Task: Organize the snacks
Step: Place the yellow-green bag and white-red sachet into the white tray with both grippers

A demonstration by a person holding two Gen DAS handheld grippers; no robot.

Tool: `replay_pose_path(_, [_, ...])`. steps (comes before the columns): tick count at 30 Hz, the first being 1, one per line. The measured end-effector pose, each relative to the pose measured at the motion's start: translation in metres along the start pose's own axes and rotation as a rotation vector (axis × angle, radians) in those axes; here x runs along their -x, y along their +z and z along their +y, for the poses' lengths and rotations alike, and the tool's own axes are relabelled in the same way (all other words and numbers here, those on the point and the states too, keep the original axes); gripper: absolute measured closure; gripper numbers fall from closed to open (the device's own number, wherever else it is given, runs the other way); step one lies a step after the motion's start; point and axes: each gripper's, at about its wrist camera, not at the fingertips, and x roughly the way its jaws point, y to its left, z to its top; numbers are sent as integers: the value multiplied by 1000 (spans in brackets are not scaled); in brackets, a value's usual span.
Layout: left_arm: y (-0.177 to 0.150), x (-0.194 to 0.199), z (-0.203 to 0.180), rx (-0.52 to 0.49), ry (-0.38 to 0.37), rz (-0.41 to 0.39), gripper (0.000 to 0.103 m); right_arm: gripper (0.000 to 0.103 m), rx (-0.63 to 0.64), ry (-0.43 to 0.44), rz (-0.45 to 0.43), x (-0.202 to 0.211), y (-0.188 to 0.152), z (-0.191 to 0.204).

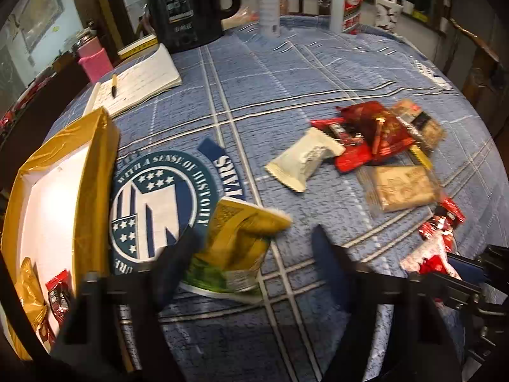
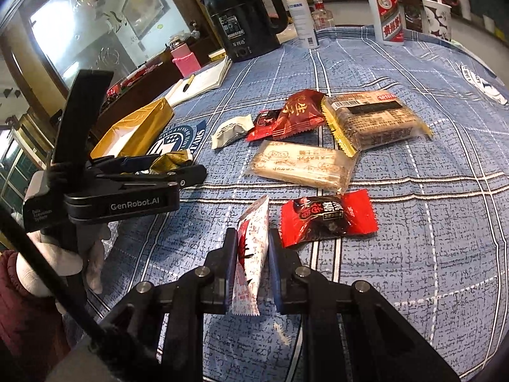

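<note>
My left gripper stands with its jaws wide apart; a yellow-green snack packet rests against its left finger, above the blue cloth, beside the gold-rimmed box. The box holds a gold packet and a red candy. My right gripper is shut on a white-and-red packet, held upright. Loose snacks lie beyond: a red candy, a beige biscuit pack, a brown cake pack, a red packet and a white packet.
A black kettle, a spray bottle, a white liquor bottle and a cup stand at the far edge. An open notebook with a pen and a pink bottle are at the far left.
</note>
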Motion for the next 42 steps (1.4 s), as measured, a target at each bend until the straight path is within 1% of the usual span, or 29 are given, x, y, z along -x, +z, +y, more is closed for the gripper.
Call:
replay_pose_path(1, [-1,3,0,-3,-23,-1,62,87,6,-1,-1,0,0,1])
replay_pose_path(3, [-4,9,-3,-7,-21,-19,65,88,18,-10,-9,0,-1,3])
replay_pose_path(5, [-8,15,-4,-1,-37,-34,68,91,23,-15,-16,0,-1,3])
replay_pose_path(6, [-11,20,-3,12,-54,-43,68,93,24,-15,-22,1,-1,4])
replay_pose_path(12, [-28,55,4,57,-110,-117,68,93,20,-44,-44,4,-2,4])
replay_pose_path(16, [-36,84,16,99,-152,-169,68,93,-11,-38,-55,12,-4,4])
replay_pose_path(20, [-44,110,39,148,-177,-211,68,93,4,-58,-69,27,-2,14])
replay_pose_path(23, [-50,126,68,204,-178,-232,68,93,24,-32,-81,43,9,31])
replay_pose_path(28, [-61,134,124,301,-110,-254,68,93,76,41,-78,52,31,77])
replay_pose_path(31, [-69,130,161,378,-92,-247,68,93,113,93,-47,39,44,113])
replay_pose_path(33, [-72,122,183,430,-83,-231,68,93,139,124,-16,21,52,140])
replay_pose_path(35, [-74,112,202,475,-80,-207,68,93,165,136,11,0,58,166])
replay_pose_path(38, [-76,98,221,521,-76,-174,68,93,178,164,73,-40,68,198])
replay_pose_path(42, [-81,86,233,541,-78,-148,68,93,185,176,128,-82,74,223])
